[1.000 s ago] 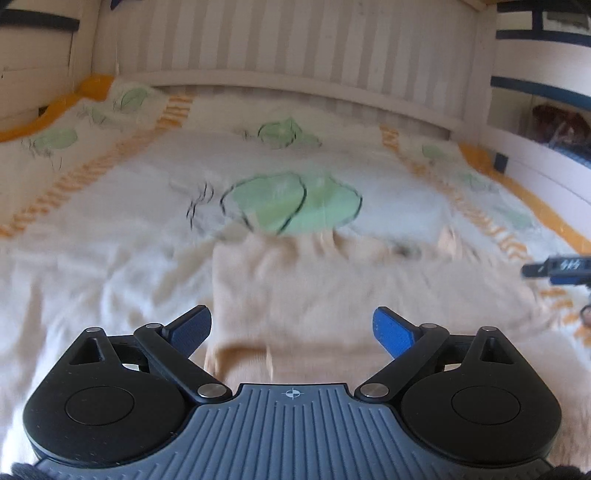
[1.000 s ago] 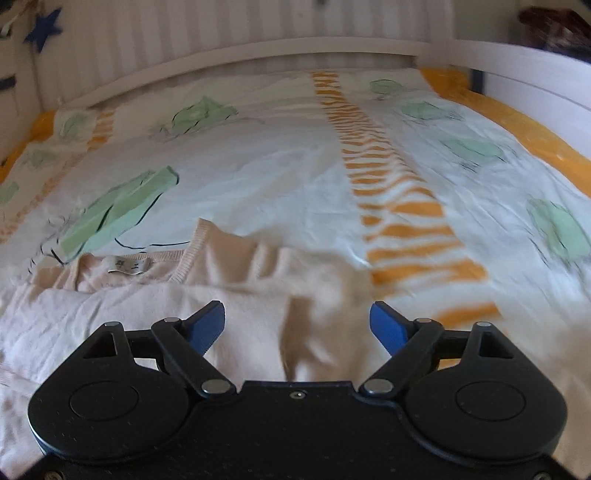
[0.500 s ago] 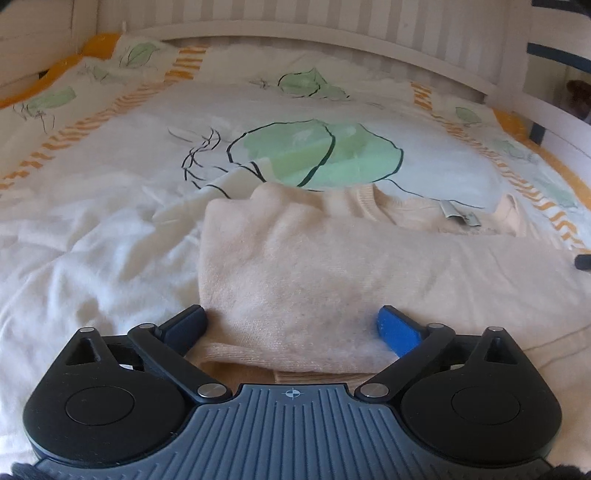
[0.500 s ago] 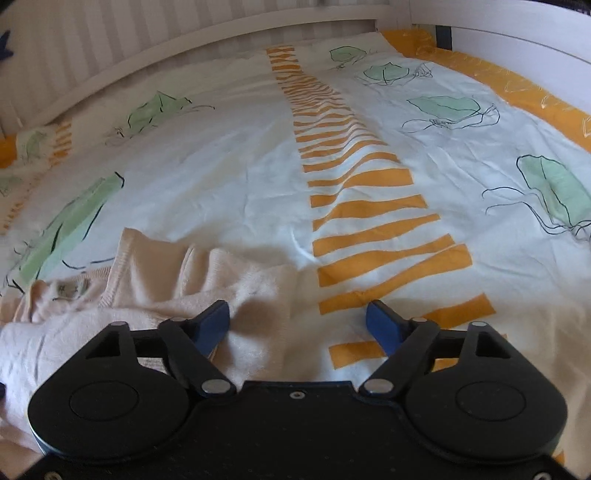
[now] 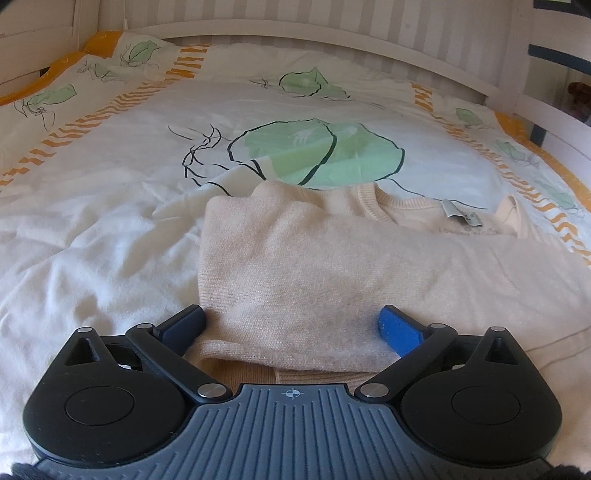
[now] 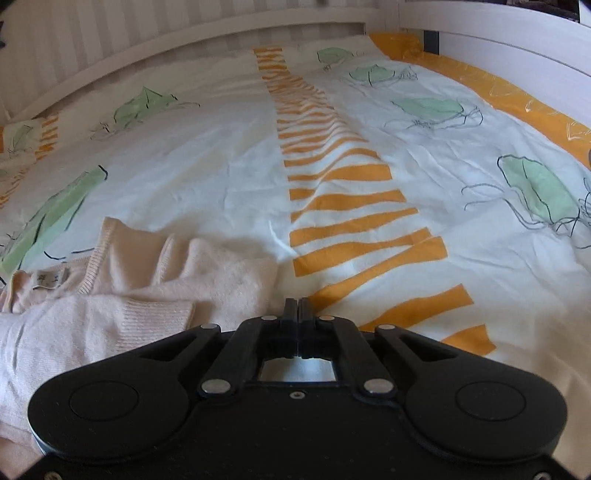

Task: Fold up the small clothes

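A small cream knit sweater (image 5: 332,273) lies on the bed, a sleeve folded across its body, its neck label (image 5: 461,214) toward the far side. My left gripper (image 5: 291,321) is open, its blue fingers on either side of the folded layer's near edge. In the right wrist view the sweater (image 6: 147,295) lies at the lower left, with a ribbed cuff near the front. My right gripper (image 6: 298,304) is shut with nothing visible between its fingers, just right of the sweater's edge, over the bedcover.
The bedcover (image 5: 110,184) is white with green leaf prints and orange stripes (image 6: 351,206). A white slatted bed frame (image 5: 295,33) runs along the far side, and a side rail (image 6: 498,40) stands at the right.
My right gripper has shut from wide open and shifted right of the sweater. My left gripper has moved in close over the folded sweater and stayed open.
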Available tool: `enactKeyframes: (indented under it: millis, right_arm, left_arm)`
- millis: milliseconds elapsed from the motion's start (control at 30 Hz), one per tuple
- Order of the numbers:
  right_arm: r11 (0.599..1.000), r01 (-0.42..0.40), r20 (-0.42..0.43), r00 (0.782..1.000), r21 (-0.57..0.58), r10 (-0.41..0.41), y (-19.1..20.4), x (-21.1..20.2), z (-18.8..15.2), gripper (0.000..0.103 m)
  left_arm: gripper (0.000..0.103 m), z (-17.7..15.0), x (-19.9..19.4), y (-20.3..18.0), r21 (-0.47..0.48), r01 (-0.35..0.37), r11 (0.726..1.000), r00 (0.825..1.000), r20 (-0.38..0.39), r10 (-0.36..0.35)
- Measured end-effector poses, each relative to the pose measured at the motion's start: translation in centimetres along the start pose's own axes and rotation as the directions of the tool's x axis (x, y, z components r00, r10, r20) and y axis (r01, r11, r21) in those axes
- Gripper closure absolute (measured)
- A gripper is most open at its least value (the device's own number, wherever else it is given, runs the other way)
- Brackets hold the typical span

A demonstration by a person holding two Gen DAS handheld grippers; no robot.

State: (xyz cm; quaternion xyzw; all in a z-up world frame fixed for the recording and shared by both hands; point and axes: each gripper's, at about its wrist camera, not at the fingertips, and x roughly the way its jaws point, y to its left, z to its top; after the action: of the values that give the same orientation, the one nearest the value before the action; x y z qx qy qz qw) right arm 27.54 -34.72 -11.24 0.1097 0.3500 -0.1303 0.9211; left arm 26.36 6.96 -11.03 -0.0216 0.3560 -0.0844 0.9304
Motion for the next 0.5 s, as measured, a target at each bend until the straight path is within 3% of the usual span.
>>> enactKeyframes:
  millis: [33, 67, 100, 133, 167, 500]
  right_arm:
    - [1.000, -0.016, 0.006, 1.000, 0.014, 0.016, -0.2, -0.2, 0.0, 0.082]
    - [0.999, -0.043, 0.008, 0.999, 0.033, 0.042, -0.5, -0.4, -0.1, 0.055]
    - [0.997, -0.065, 0.012, 0.998, 0.045, 0.064, -0.8, -0.6, -0.2, 0.044]
    - [0.997, -0.064, 0.017, 0.998, 0.052, 0.063, -0.8, -1.0, -0.3, 0.021]
    - [0.998, -0.037, 0.019, 0.999, 0.051, 0.036, -0.9, -1.4, -0.6, 0.006]
    - [0.999, 0.003, -0.083, 0.997, 0.043, 0.000, -2.2, -5.4, -4.4, 0.001]
  left_arm:
    - [0.001, 0.0, 0.0, 0.1, -0.001, 0.001, 1.000, 1.000, 0.001, -0.001]
    - [0.000, 0.0, 0.0, 0.0, -0.002, 0.002, 1.000, 1.000, 0.001, -0.002]
    - [0.000, 0.0, 0.0, 0.1, -0.002, 0.001, 1.000, 1.000, 0.000, -0.001]
    - [0.000, 0.0, 0.0, 0.1, -0.002, 0.001, 1.000, 1.000, 0.000, -0.001]
    - [0.000, 0.0, 0.0, 0.1, -0.003, 0.002, 1.000, 1.000, 0.001, -0.002]
    - [0.000, 0.3, -0.2, -0.3, -0.020, -0.030, 0.999, 0.999, -0.023, 0.030]
